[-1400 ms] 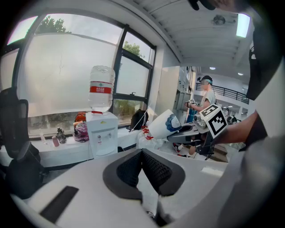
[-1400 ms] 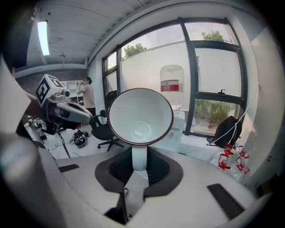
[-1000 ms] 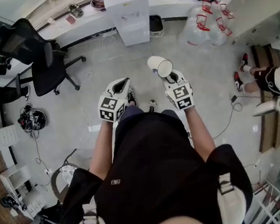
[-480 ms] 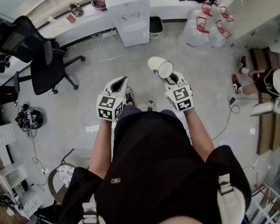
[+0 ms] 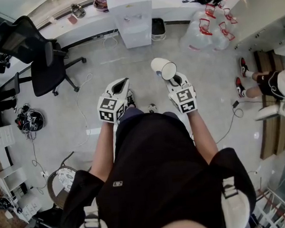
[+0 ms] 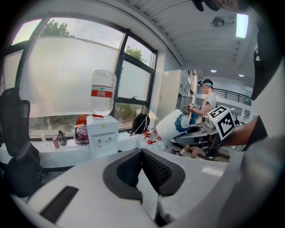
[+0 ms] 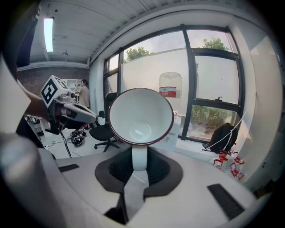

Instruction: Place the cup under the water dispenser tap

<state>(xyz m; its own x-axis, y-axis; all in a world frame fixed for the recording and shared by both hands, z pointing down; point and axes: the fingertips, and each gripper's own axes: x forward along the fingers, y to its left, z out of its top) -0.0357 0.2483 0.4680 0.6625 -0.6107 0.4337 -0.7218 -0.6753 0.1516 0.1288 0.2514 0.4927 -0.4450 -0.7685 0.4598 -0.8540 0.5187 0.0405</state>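
The grey floor (image 5: 209, 80) filled most of the head view, with a white counter (image 5: 75, 22) running along its far edge from 10 to 1 o'clock. The person (image 5: 157, 174), in a black top, stood at the middle and held both arms forward. A black chair (image 5: 33, 56) stood at 10 o'clock and a heap of clear empty jugs (image 5: 207, 28) lay at 1 o'clock. Another person (image 5: 264, 83) sat at 3 o'clock. The white dispenser (image 5: 133, 15) stood against the counter at 12 o'clock, and in the left gripper view a clear bottle (image 6: 103, 91) with a red label sat upside down on top of it. The left gripper (image 5: 121, 85) hung at 11 o'clock from the person's chest, over bare floor. In its own view its dark pads (image 6: 153, 169) were pressed together with nothing between them. The right gripper (image 5: 175, 77) hung just beside it at 1 o'clock, the two apart. The white cup (image 5: 163, 67) sat in the air at the right gripper's tip, well apart from the dispenser, which lay at 12 o'clock from it. In the right gripper view the fingers pinched the cup's handle (image 7: 139, 158) from both sides. The cup's red-rimmed mouth faced back toward that camera and its inside looked empty. In the left gripper view the cup showed at 2 o'clock, tilted, with a blue print on its side.
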